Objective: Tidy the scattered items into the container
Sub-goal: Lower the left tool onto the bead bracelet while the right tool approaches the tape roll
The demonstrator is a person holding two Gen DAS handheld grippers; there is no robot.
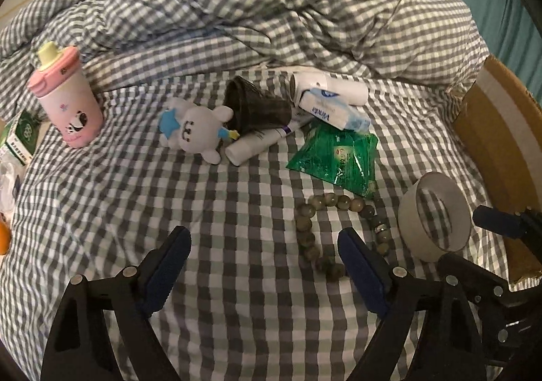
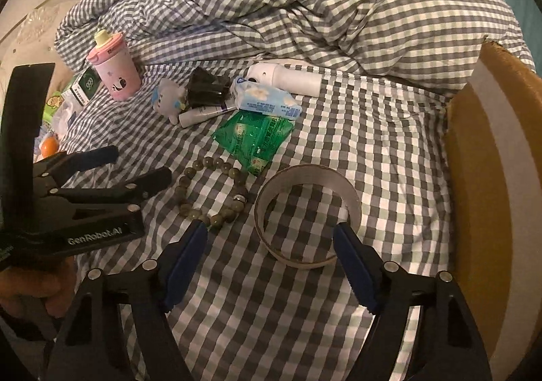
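- Left wrist view: your left gripper [image 1: 264,245] stands spread wide with nothing between its blue-padded fingers, above the grey-and-white checked bedsheet [image 1: 220,211]
- The bead bracelet [image 1: 333,228], a loop of round dull-green beads, lies flat just beside the right-hand finger, its near end against that finger's tip; whether they touch, you cannot tell
- The tape roll [image 1: 435,216], a pale ring lying on its side, sits right of the bracelet, and the brown cardboard box [image 1: 498,157] rises behind it at the right edge
- Further ahead lie a crinkled glossy green sachet [image 1: 338,157], a tissue pack [image 1: 333,111], a white cylinder [image 1: 330,88], a dark ribbed cup [image 1: 255,106] on its side, a white tube [image 1: 257,144] and a soft white plush toy [image 1: 198,130], all crowded together
- A pink sippy cup [image 1: 67,100] stands upright at far left
- Right wrist view: your right gripper [image 2: 271,242] is also spread wide and holds nothing; the tape roll [image 2: 306,216] lies between and just beyond its fingertips, its near rim close to the right-hand finger
- The bead bracelet [image 2: 213,193] lies left of the roll, its near beads beside the left-hand fingertip
- Your left gripper [image 2: 135,166] shows at left, well apart from the roll
- The cardboard box [image 2: 487,161] stands along the right side, smooth wall facing you
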